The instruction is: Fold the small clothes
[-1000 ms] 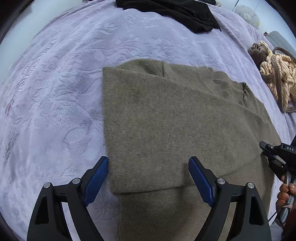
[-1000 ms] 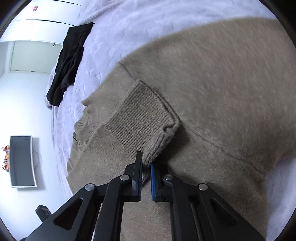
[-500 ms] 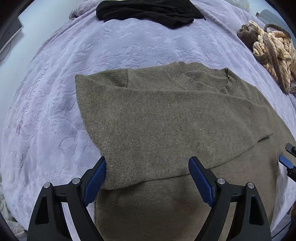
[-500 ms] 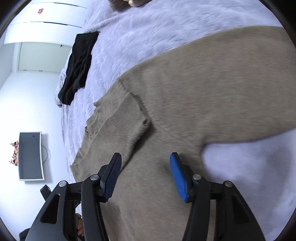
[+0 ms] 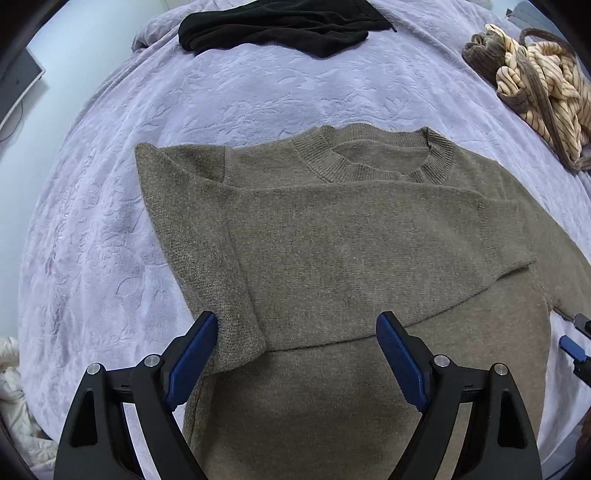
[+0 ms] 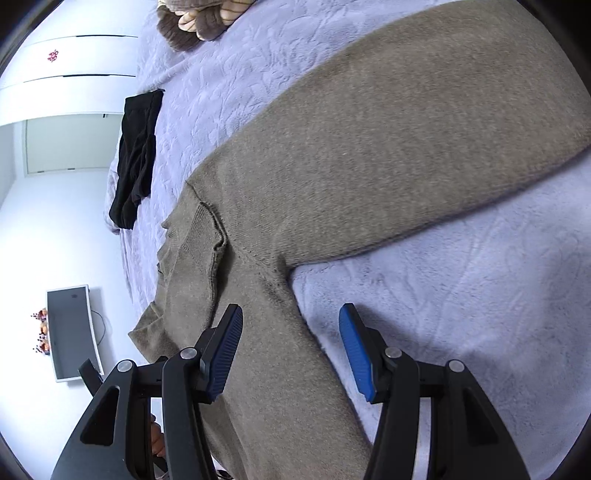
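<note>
Left tool (image 5: 295,354) agape; sweater (image 5: 332,258) collar points away.

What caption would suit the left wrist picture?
Open left tongs hover over an olive sweater, one sleeve folded across it, on a lavender bedspread.

Home bedroom. Bed (image 5: 280,96) under lilac embossed blanket, clothes strewn on it: olive sweater (image 5: 332,236), black garment (image 5: 273,26) beyond. White wardrobe doors (image 6: 74,74) behind bed; wall-mounted screen (image 6: 72,330) alongside.
</note>
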Action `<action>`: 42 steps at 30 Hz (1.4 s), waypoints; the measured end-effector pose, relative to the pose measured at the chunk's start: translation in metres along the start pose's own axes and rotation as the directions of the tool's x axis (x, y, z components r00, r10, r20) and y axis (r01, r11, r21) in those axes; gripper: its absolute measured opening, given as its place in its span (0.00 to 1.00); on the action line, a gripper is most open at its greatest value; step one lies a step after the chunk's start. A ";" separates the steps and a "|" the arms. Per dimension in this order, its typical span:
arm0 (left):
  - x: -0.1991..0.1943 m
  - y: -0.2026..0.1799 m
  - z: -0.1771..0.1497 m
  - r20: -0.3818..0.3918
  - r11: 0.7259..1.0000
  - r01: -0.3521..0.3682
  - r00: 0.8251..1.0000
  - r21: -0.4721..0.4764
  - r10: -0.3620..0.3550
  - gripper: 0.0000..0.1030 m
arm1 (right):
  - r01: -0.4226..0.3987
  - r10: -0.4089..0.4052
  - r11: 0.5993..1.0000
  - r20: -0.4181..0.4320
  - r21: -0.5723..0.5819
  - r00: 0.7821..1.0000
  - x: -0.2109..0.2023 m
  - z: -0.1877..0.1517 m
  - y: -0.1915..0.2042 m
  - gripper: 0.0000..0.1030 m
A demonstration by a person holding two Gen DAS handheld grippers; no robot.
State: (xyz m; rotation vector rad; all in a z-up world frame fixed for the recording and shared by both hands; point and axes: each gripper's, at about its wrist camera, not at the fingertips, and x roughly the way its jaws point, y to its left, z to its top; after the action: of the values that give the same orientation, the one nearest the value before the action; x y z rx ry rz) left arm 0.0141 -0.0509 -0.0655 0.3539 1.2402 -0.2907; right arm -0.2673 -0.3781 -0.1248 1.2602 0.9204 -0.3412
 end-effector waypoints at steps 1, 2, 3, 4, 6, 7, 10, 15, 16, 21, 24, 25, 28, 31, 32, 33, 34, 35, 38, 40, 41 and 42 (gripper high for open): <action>-0.003 0.001 -0.001 0.013 1.000 -0.012 1.000 0.005 0.012 0.85 | -0.001 0.001 1.000 -0.002 0.004 1.000 -0.002 0.001 -0.002 0.57; -0.007 0.004 -0.001 0.026 1.000 -0.030 0.999 0.004 0.030 0.85 | -0.003 0.003 1.000 -0.002 0.005 1.000 -0.004 0.002 -0.004 0.57; -0.009 0.008 -0.001 0.033 0.999 -0.048 0.998 -0.007 0.048 0.85 | -0.004 0.004 1.000 -0.001 0.005 1.000 -0.006 0.003 -0.005 0.57; -0.011 0.013 -0.001 0.033 0.998 -0.058 0.998 -0.024 0.059 0.85 | -0.004 0.004 1.000 0.000 0.005 1.000 -0.009 0.004 -0.006 0.57; -0.016 0.023 0.000 0.032 0.995 -0.075 0.997 -0.061 0.077 0.85 | -0.004 0.004 1.000 0.000 0.007 1.000 -0.011 0.007 -0.009 0.57; -0.018 0.028 0.000 0.037 0.994 -0.080 0.996 -0.078 0.083 0.85 | -0.003 0.003 1.000 0.001 0.008 1.000 -0.012 0.008 -0.011 0.57; -0.025 0.041 0.001 0.057 0.989 -0.084 0.994 -0.125 0.092 0.85 | -0.015 0.015 1.000 0.002 0.016 1.000 -0.015 0.010 -0.015 0.57; -0.021 0.035 -0.004 0.023 0.986 -0.023 0.999 -0.163 0.028 0.85 | -0.033 0.033 0.999 0.004 0.011 0.999 -0.015 0.010 -0.018 0.57; -0.020 0.027 -0.005 0.020 0.989 -0.013 1.000 -0.149 0.016 0.85 | -0.039 0.038 0.999 0.007 0.020 0.999 -0.015 0.011 -0.021 0.57; -0.012 -0.033 -0.009 -0.008 0.996 0.079 0.997 -0.047 -0.080 0.85 | -0.069 0.062 0.995 0.089 0.074 0.994 -0.035 0.018 -0.042 0.57; -0.007 -0.072 -0.009 -0.024 0.991 0.133 0.991 0.017 -0.133 0.85 | -0.073 0.052 0.989 0.167 0.125 0.985 -0.059 0.026 -0.063 0.59; -0.007 -0.082 -0.009 -0.027 0.989 0.148 0.989 0.032 -0.147 0.85 | -0.074 0.044 0.986 0.199 0.148 0.979 -0.068 0.028 -0.072 0.59; -0.006 -0.113 -0.007 -0.037 0.980 0.186 0.982 0.070 -0.183 0.85 | -0.071 0.010 0.973 0.266 0.220 0.964 -0.090 0.033 -0.100 0.59; -0.005 -0.139 -0.006 -0.047 0.972 0.212 0.977 0.096 -0.209 0.85 | -0.085 -0.011 0.953 0.311 0.291 0.950 -0.103 0.035 -0.126 0.59; -0.003 -0.147 -0.006 -0.053 0.970 0.222 0.975 0.104 -0.217 0.85 | -0.104 -0.004 0.945 0.329 0.309 0.944 -0.106 0.036 -0.134 0.59; -0.002 -0.152 -0.005 -0.056 0.967 0.230 0.973 0.109 -0.225 0.85 | -0.134 0.015 0.937 0.347 0.323 0.938 -0.107 0.037 -0.140 0.59; -0.001 -0.157 -0.004 -0.058 0.965 0.237 0.971 0.114 -0.231 0.85 | -0.163 0.035 0.929 0.361 0.332 0.932 -0.107 0.038 -0.145 0.59; 0.000 -0.162 -0.004 -0.062 0.963 0.242 0.970 0.120 -0.236 0.85 | -0.178 0.046 0.926 0.369 0.334 0.928 -0.106 0.040 -0.147 0.59; 0.002 -0.175 -0.006 -0.072 0.957 0.257 0.966 0.133 -0.249 0.85 | -0.203 0.071 0.927 0.384 0.316 0.921 -0.103 0.048 -0.147 0.59; 0.004 -0.180 -0.006 -0.077 0.954 0.264 0.964 0.139 -0.255 0.85 | -0.209 0.079 0.930 0.391 0.301 0.917 -0.100 0.056 -0.144 0.59; 0.005 -0.183 -0.006 -0.080 0.953 0.266 0.963 0.144 -0.256 0.85 | -0.213 0.084 0.931 0.394 0.297 0.915 -0.098 0.061 -0.143 0.59; 0.005 -0.185 -0.007 -0.081 0.953 0.266 0.963 0.147 -0.257 0.85 | -0.218 0.088 0.930 0.397 0.296 0.914 -0.097 0.064 -0.143 0.59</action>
State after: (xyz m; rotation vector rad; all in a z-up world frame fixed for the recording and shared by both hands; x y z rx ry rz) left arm -0.0648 -0.2167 -0.0920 0.3344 1.3297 -0.6118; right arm -0.3978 -0.5057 -0.1455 1.5024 0.4351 -0.6097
